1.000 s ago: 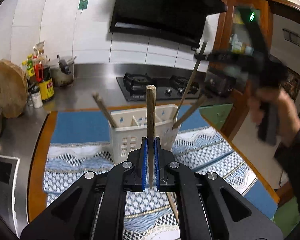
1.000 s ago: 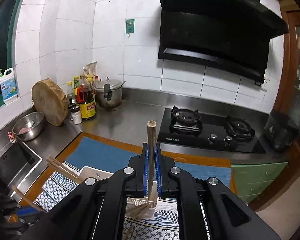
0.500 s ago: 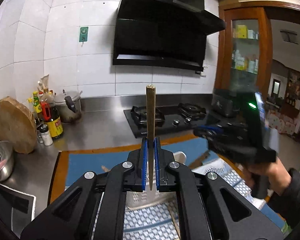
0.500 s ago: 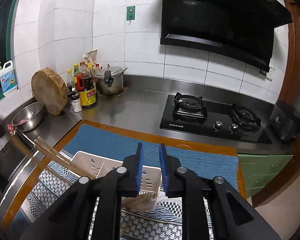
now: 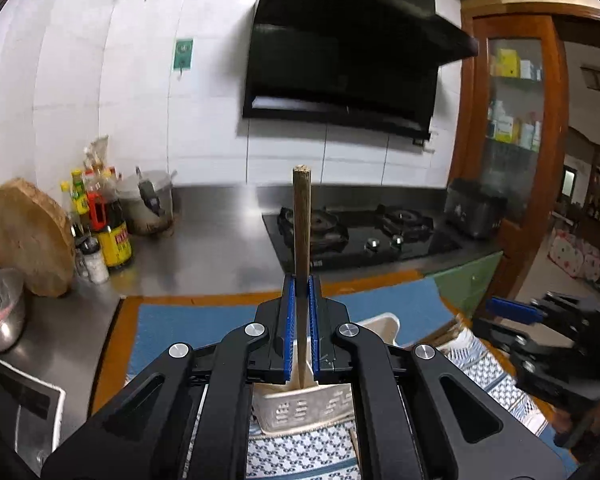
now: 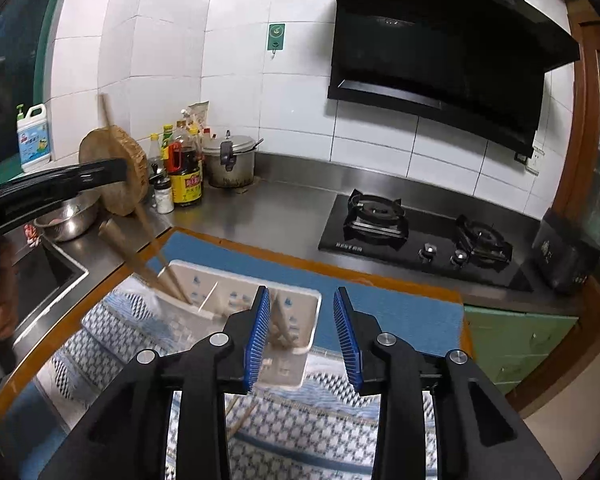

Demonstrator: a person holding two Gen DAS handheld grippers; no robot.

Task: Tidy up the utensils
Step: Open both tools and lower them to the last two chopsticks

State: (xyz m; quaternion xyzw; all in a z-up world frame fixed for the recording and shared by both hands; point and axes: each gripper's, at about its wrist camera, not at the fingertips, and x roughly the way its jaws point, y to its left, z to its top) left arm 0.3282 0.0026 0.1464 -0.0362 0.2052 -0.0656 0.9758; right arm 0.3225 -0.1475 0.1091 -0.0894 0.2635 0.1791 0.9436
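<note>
My left gripper (image 5: 300, 292) is shut on a wooden chopstick (image 5: 302, 216) that stands upright between its blue pads, above a white slotted utensil caddy (image 5: 300, 408). My right gripper (image 6: 302, 308) is open and empty, just above the caddy (image 6: 236, 300). Several chopsticks (image 6: 168, 276) lean out of the caddy's left compartment, and others (image 6: 280, 324) lie in its right one. The right gripper also shows at the right edge of the left wrist view (image 5: 540, 320). The left gripper arm (image 6: 52, 184) crosses the left of the right wrist view.
The caddy stands on a blue and white patterned cloth (image 6: 308, 432) over a blue mat (image 6: 380, 304). Behind are a black gas hob (image 6: 420, 236), sauce bottles (image 6: 186, 176), a pressure cooker (image 6: 230, 160), a round wooden board (image 6: 116, 168), a steel bowl (image 6: 68, 216) and a sink (image 6: 40, 280).
My right gripper let go of its chopstick into the caddy and opened wide. My left gripper kept its chopstick and lifted and tilted, so the caddy sank under its fingers.
</note>
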